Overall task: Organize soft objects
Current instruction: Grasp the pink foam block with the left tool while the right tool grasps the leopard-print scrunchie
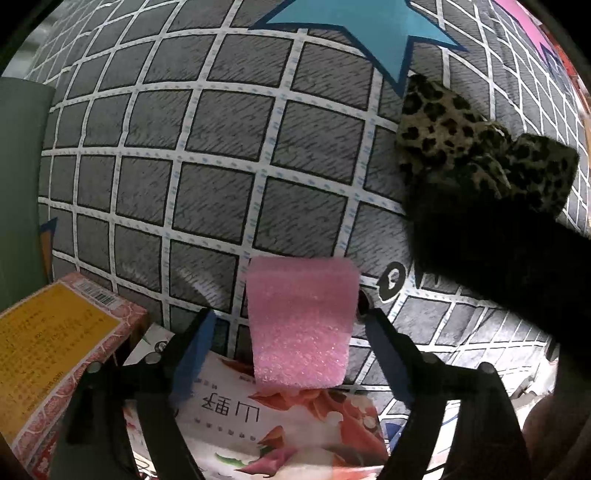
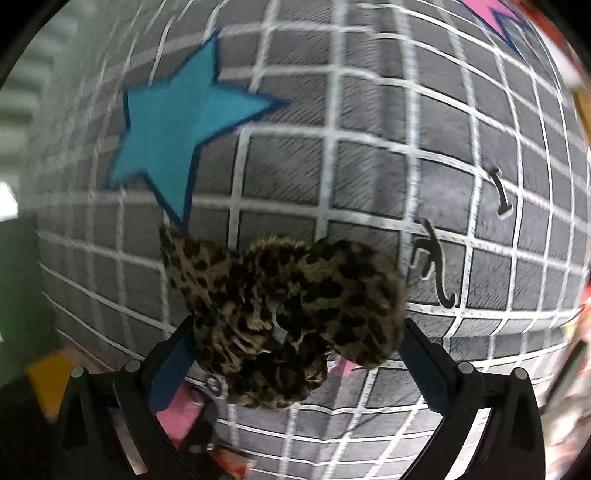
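In the left wrist view a pink foam sponge [image 1: 300,321] lies between the fingers of my left gripper [image 1: 286,332]; the jaws stand wide, the right pad touches its edge and the left pad is apart from it. The sponge's near end rests on a printed packet [image 1: 280,417]. My right gripper [image 2: 295,343] is shut on a leopard-print plush bow [image 2: 288,314] and holds it above the grey checked cloth [image 2: 369,147]. The bow and the dark right gripper also show in the left wrist view [image 1: 480,144] at the right.
A yellow and red box [image 1: 55,354] lies at the lower left beside the packet. A blue star [image 1: 354,33] is printed on the cloth at the far side. A green surface [image 1: 18,184] borders the cloth on the left.
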### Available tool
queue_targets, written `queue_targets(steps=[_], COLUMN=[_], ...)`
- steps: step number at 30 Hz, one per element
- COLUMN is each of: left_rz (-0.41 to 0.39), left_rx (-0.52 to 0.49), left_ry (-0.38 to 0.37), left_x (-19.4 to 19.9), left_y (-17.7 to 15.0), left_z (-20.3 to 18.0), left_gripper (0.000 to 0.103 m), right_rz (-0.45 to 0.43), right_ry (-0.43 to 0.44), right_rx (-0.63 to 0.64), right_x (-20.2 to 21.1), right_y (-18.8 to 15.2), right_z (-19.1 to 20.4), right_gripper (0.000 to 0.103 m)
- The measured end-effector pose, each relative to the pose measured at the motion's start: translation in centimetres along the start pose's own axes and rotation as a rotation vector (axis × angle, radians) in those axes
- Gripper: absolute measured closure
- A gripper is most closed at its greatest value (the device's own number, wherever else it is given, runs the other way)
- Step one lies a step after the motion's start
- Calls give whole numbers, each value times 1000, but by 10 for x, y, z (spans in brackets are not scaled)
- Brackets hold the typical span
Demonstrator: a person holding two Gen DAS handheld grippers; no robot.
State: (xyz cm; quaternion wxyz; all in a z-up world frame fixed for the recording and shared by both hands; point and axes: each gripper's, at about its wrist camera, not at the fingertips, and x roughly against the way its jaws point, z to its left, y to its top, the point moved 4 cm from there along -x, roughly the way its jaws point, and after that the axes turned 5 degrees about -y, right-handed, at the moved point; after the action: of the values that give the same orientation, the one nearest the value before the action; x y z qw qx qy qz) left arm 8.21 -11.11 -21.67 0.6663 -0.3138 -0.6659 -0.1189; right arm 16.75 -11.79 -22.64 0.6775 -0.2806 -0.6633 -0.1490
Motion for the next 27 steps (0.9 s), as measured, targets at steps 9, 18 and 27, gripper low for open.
queue_targets(steps=[9, 18, 27], left_rz=[-10, -123, -182], left_rx=[-130, -253, -341], left_ry=[6, 32, 45], left_x=[9, 45, 82], left_y=[0, -11, -29], left_z=[-8, -20, -27], left_gripper=[54, 55, 54], right_rz=[-108, -125, -134], right_ry=[46, 236, 283], right_rx=[61, -82, -162], right_x=[28, 58, 67], right_y=[-15, -32, -50], right_z=[-11, -69, -96], right_gripper=[61, 67, 67])
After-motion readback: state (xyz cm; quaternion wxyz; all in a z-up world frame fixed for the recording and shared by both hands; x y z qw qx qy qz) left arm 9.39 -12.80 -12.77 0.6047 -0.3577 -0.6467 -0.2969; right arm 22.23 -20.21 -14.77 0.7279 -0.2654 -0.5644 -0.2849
